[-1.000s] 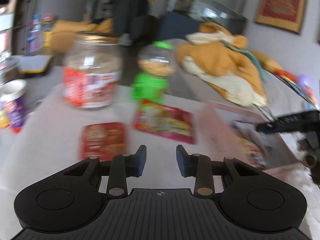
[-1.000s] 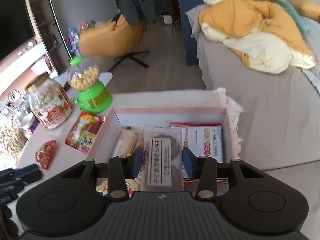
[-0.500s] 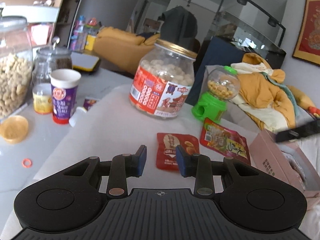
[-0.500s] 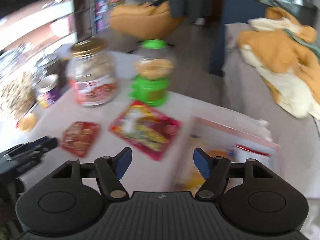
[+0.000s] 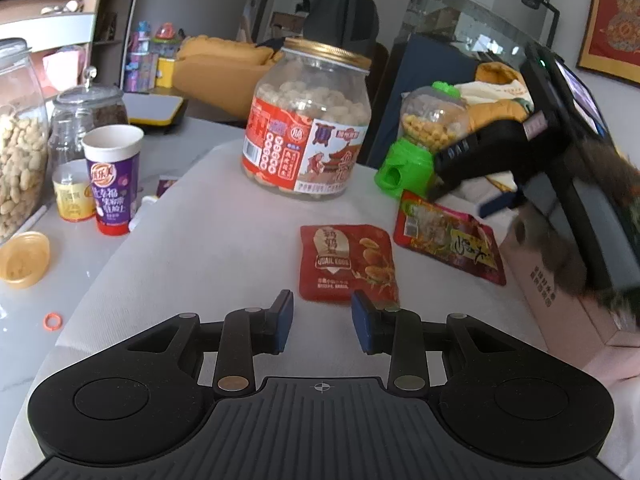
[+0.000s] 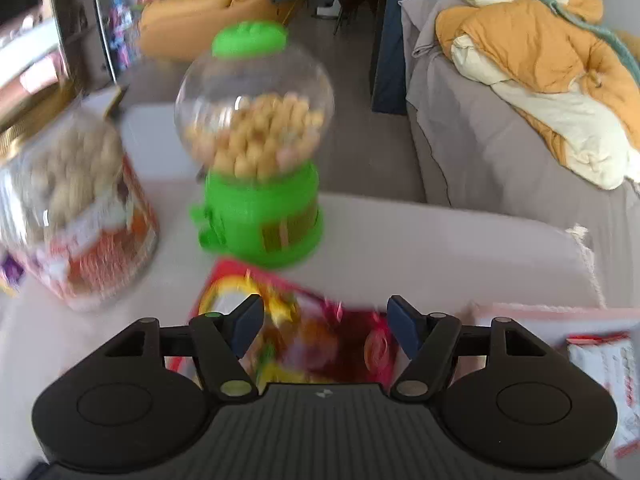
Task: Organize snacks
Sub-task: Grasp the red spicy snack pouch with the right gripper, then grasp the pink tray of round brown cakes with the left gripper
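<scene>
Red snack pouch (image 6: 320,340) now under spread right gripper (image 6: 322,326), box (image 6: 560,314) left behind, left gripper (image 5: 321,322) parted, empty.

The red snack pouch (image 5: 349,262) reads "QUAIL EGGS".

Grey bed (image 6: 500,160), orange quilt (image 6: 540,48), yellow armchair (image 5: 216,64), daylight.

White cloth (image 5: 208,240) covers the table. Off its left edge: purple paper cup (image 5: 113,178), small yellow tub (image 5: 72,196), yellow lid (image 5: 24,258), orange ring (image 5: 53,321). Behind, a grey bed (image 6: 500,160) with an orange-and-cream quilt (image 6: 540,52), possibly a jacket; orange chair (image 5: 224,66).
</scene>
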Demonstrator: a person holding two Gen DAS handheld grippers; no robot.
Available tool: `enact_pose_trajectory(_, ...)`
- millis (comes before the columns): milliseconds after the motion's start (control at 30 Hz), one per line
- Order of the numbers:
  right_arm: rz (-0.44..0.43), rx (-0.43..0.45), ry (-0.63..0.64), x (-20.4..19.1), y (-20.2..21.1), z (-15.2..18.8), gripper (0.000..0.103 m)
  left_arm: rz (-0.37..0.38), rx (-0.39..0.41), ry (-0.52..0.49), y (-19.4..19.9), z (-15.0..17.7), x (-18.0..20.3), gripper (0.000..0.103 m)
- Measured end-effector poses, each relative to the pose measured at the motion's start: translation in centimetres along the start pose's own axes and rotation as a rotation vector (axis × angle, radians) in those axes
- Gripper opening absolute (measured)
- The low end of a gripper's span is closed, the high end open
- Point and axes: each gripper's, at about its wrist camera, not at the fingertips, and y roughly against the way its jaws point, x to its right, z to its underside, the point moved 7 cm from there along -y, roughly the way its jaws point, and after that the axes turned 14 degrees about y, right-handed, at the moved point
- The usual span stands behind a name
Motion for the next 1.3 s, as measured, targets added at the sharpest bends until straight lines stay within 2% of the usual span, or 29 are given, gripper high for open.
enact_pose_trajectory(67,-0.075,-0.024,0.031,-0.6,-0.8,-0.7,0.071,-0.002,0.000,-0.003,0.0,0.0,0.0,0.036)
enact_pose_trajectory(167,-0.035,-0.075,0.121,-1.7,-1.9,-0.6,0.072,-0.004,-0.002,-0.003,0.0,0.1,0.0,0.036)
enact_pose_trajectory(200,-0.047,-0.100,0.127,-2.0,-2.2,-0.3,0.072,-0.004,-0.001,-0.004,0.0,0.1,0.0,0.036)
enact_pose_trajectory(300,-0.174,-0.145,-0.001,-2.1,-2.0,1.1,0.076,-0.007,-0.001,-0.006,0.0,0.1,0.0,0.036)
enact_pose_trajectory(467,-0.242,-0.158,0.045,-3.9,0.4,3.7,0.076,-0.003,-0.001,0.006,0.0,-0.1,-0.2,0.036)
enact_pose_trajectory(567,-0.275,-0.152,0.058,-4.9,2.1,5.6,0.076,-0.032,0.040,0.056,0.5,-1.0,-1.6,0.035)
enact_pose_trajectory(667,-0.264,-0.135,0.134,-6.2,4.1,7.9,0.076,-0.037,0.078,0.154,1.2,-2.3,-3.6,0.034)
enact_pose_trajectory(733,-0.246,-0.112,0.191,-7.2,5.0,9.1,0.077,-0.016,0.071,0.187,1.3,-2.7,-4.1,0.034)
enact_pose_trajectory(867,-0.189,-0.038,0.267,-8.2,5.6,10.0,0.089,0.005,0.017,0.101,0.7,-3.2,-3.0,0.034)
enact_pose_trajectory(1033,-0.169,0.051,0.177,-8.0,3.7,8.9,0.096,-0.020,-0.012,0.028,0.0,-3.4,-1.7,0.035)
enact_pose_trajectory(1067,-0.157,0.068,0.168,-8.0,3.6,8.8,0.095,-0.025,-0.009,0.017,0.0,-3.6,-1.5,0.035)
enact_pose_trajectory(1133,-0.144,0.099,0.204,-8.4,3.9,8.9,0.085,-0.029,-0.003,-0.007,-0.1,-3.9,-1.2,0.035)
enact_pose_trajectory(1167,-0.156,0.119,0.238,-8.7,4.7,9.2,0.076,-0.032,-0.002,-0.023,-0.2,-4.2,-1.0,0.035)
enact_pose_trajectory(1300,-0.187,0.155,0.316,-9.9,7.4,12.3,0.073,-0.010,-0.020,-0.145,-1.2,-4.4,1.1,0.035)
